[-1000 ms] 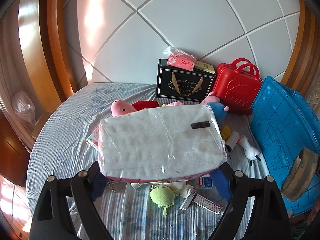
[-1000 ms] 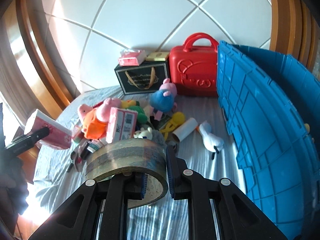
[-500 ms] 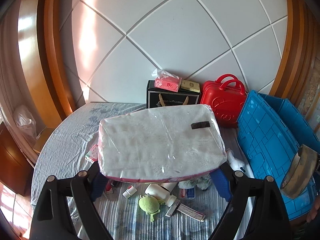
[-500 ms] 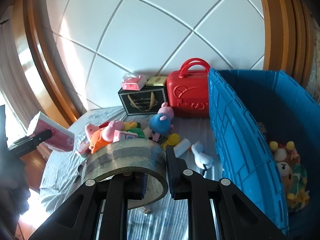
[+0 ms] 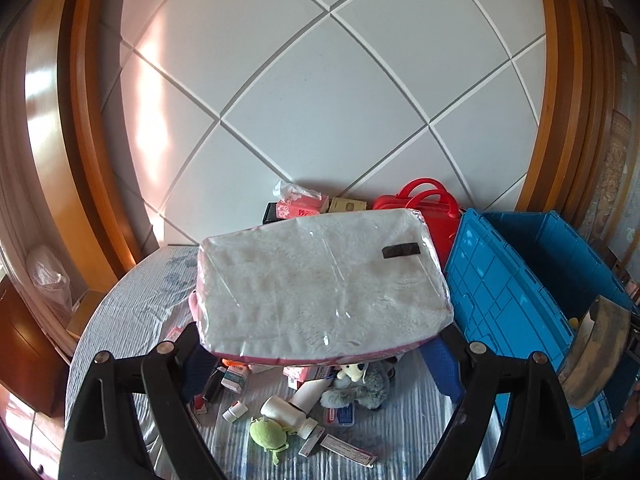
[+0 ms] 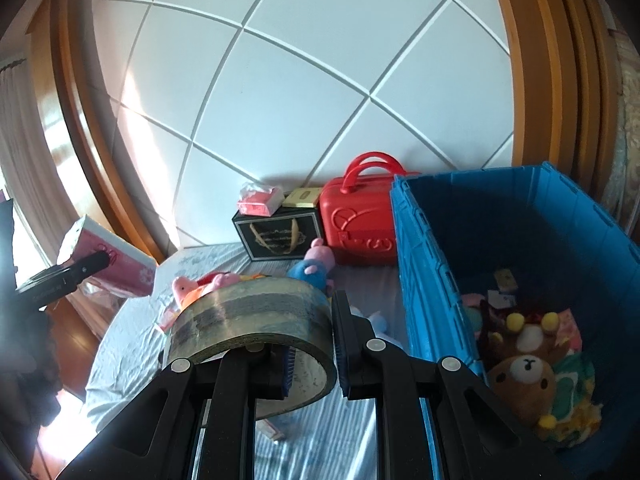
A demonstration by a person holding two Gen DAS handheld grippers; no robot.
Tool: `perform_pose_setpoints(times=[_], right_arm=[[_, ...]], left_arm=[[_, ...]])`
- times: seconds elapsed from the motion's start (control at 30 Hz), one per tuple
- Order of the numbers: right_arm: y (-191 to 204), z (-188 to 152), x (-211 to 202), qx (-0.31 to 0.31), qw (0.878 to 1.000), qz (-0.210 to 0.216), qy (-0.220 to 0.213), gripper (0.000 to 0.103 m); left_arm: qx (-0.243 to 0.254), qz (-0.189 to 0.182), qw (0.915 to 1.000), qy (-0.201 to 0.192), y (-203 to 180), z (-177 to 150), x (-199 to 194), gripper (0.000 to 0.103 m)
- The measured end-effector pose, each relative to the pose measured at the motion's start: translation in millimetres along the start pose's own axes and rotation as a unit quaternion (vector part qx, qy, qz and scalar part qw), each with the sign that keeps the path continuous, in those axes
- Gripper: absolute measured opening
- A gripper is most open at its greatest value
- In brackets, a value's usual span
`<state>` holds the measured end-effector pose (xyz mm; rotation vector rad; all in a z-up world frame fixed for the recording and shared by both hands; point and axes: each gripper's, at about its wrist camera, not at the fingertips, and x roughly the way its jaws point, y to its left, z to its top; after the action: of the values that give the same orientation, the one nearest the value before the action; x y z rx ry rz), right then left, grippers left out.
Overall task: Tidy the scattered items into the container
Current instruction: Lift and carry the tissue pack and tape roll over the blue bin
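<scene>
My left gripper (image 5: pixel 318 354) is shut on a plastic-wrapped white tissue pack (image 5: pixel 320 280) with pink sides, held in the air above the bed. My right gripper (image 6: pixel 316 344) is shut on the wall of a brown tape roll (image 6: pixel 252 320), also held off the bed. The blue crate (image 6: pixel 404 240) stands to the right of both, and the blue crate (image 5: pixel 500 300) is open on top. It holds a brown bear plush (image 6: pixel 524 372) and other soft items. The tape roll (image 5: pixel 596 344) shows over the crate's edge. The pink pack (image 6: pixel 108 264) shows at far left.
On the striped sheet (image 5: pixel 132 320) lie a green plush (image 5: pixel 268 436), a grey plush (image 5: pixel 360 384), a white bottle (image 5: pixel 288 412) and small boxes. Pig plushes (image 6: pixel 316 264) lie further back. A red case (image 6: pixel 360 228) and a black gift bag (image 6: pixel 276 236) stand against the padded wall.
Both grippers have risen with their loads still held. The views tilted up, the bed sank in the frame, and the crate's inside came into the right wrist view.
</scene>
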<state>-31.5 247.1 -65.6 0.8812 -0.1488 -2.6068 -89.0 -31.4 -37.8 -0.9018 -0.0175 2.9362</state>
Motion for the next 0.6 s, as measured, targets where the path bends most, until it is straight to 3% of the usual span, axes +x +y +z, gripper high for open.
perform_pose_setpoints(times=[0.6], right_arm=[[-68.1,21.4,-46.8,0.017,0.999,-0.012,-0.033,0.016]], left_arm=[[0.066,-0.096,0.9929,-0.025,-155.1,43.5,-7.2,0.087]])
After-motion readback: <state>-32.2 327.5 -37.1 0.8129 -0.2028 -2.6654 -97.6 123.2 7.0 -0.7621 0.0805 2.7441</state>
